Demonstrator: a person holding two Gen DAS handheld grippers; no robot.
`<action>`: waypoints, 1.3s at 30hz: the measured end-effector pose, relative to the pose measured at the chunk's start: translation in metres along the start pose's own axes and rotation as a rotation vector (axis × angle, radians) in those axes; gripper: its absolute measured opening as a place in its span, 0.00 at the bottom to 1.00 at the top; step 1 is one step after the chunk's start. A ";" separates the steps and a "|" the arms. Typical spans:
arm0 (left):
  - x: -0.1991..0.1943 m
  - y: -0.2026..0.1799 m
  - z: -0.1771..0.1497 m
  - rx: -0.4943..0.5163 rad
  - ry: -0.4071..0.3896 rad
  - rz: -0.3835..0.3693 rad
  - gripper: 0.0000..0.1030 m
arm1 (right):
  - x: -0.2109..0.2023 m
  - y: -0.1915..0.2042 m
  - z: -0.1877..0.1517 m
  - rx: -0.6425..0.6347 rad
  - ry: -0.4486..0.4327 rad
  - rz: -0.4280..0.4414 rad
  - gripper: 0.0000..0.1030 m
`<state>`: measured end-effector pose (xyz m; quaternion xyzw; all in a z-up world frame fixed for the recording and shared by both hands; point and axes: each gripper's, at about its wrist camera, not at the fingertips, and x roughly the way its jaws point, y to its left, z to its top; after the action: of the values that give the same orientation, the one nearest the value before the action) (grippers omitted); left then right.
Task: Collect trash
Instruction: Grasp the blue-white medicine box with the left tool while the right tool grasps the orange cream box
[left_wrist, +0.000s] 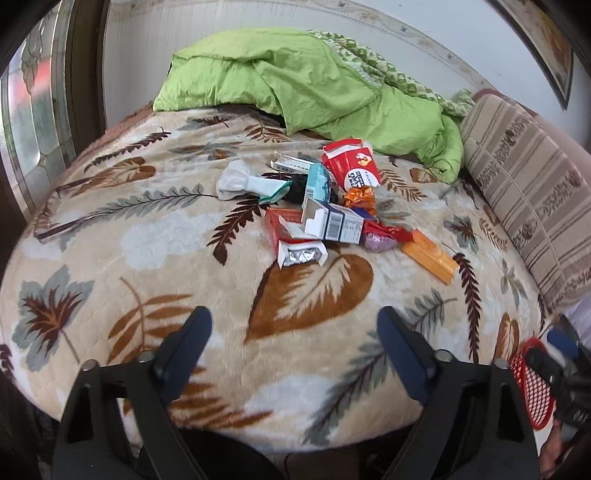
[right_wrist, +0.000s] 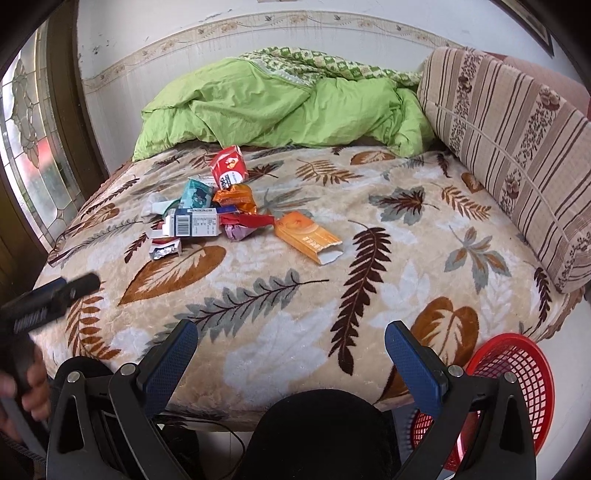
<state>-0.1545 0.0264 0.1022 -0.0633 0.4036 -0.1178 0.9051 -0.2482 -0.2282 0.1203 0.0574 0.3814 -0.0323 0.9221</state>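
Observation:
A pile of trash lies on the leaf-patterned blanket (left_wrist: 184, 236): a red carton (left_wrist: 351, 166), a white and blue box (left_wrist: 332, 221), a red and white box (left_wrist: 291, 240), an orange box (left_wrist: 430, 260), candy wrappers (left_wrist: 384, 236) and a crumpled white wrapper (left_wrist: 236, 179). The pile also shows in the right wrist view, with the orange box (right_wrist: 308, 236) nearest. My left gripper (left_wrist: 295, 325) is open and empty over the bed's near edge. My right gripper (right_wrist: 291, 339) is open and empty, also short of the pile. A red mesh basket (right_wrist: 524, 384) stands off the bed's near right corner.
A green duvet (right_wrist: 280, 107) is bunched at the back against the wall. A striped cushion (right_wrist: 517, 147) lies along the right side. A stained-glass window (right_wrist: 33, 147) is at the left. The left gripper (right_wrist: 55, 291) shows at the right wrist view's left edge.

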 end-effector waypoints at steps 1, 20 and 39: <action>0.007 0.002 0.007 0.004 0.008 -0.015 0.83 | 0.001 -0.001 0.000 0.002 0.002 0.000 0.99; 0.137 -0.024 0.090 0.154 0.156 -0.258 0.56 | 0.076 -0.036 0.050 0.079 0.118 0.153 0.95; 0.139 -0.060 0.060 0.263 0.232 -0.284 0.58 | 0.195 -0.041 0.107 -0.097 0.228 0.233 0.84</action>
<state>-0.0297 -0.0665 0.0555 0.0131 0.4733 -0.3023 0.8273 -0.0392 -0.2863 0.0542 0.0599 0.4755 0.1002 0.8719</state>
